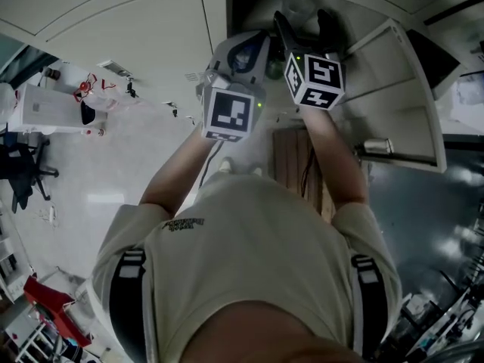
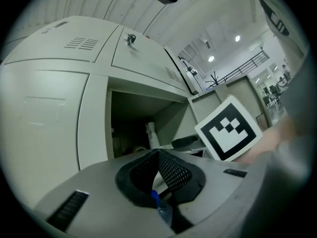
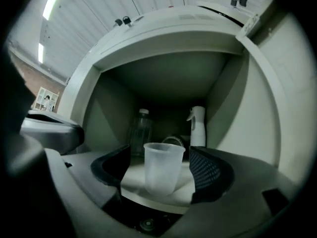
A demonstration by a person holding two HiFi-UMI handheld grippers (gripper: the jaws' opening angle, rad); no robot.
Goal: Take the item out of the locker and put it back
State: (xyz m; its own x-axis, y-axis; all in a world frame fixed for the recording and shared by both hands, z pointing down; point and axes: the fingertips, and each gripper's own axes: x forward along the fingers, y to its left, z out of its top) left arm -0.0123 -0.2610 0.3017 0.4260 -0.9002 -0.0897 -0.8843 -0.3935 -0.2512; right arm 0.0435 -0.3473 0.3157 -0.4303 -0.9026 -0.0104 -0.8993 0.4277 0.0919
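- While the right claw (image 3: 159,158) is sitting inside the open locker (image 3: 250,108), its jaws are standing apart. The cup (image 3: 162,175) is standing upright between them, and neither pad appears to be touching it.
- Left claw (image 2: 158,155) is hovering in front of the locker, jaws together at the tips. Something small, blue and clear is showing low behind the pads; cannot identify it.
- Bottle (image 3: 140,130) and sprayer (image 3: 197,128) are standing behind the cup, at the back.
- Judgement: the grasp for take-out is in hand, though a release after put-back would look the same.
- Next move, if grasping: closing gently and squarely on the thin wall, then drawing the cup out without disturbing the bottle.
- Writing: nothing is reading clearly. Shirt print (image 1: 184,223) is too small; the cubes are carrying marker patterns only.
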